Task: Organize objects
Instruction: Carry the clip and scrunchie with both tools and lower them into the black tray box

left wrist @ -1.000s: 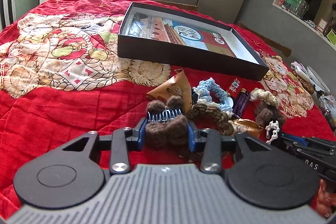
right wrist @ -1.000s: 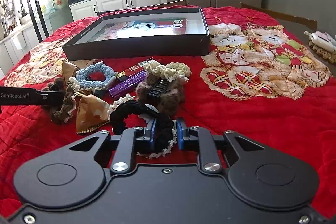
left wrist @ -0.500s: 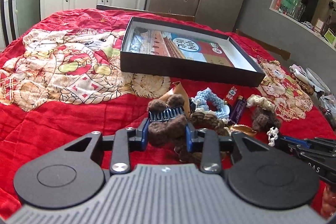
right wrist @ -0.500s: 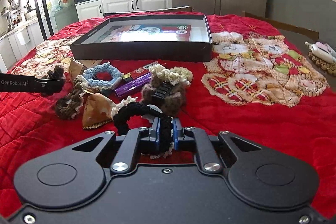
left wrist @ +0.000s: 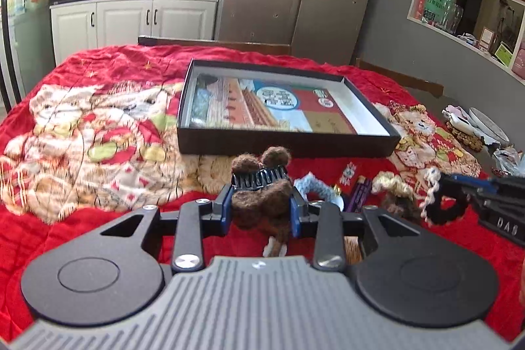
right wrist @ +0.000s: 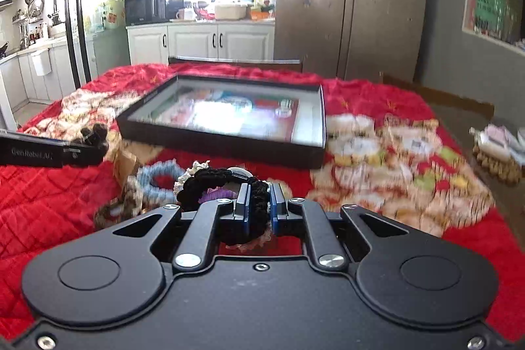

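My left gripper is shut on a brown fuzzy hair claw and holds it above the red blanket. My right gripper is shut on a black and white scrunchie, also lifted; it shows at the right of the left wrist view. An open black box with a printed bottom lies beyond both grippers, and shows in the right wrist view. A blue scrunchie, a purple bar, a cream scrunchie and a brown paper packet lie on the blanket below.
The red printed blanket covers the table. A chair back stands behind the box. Small items lie at the table's right edge. Cabinets and a fridge stand behind.
Both grippers have risen off the blanket with their objects and now point more level toward the box. The right view is blurred by motion.
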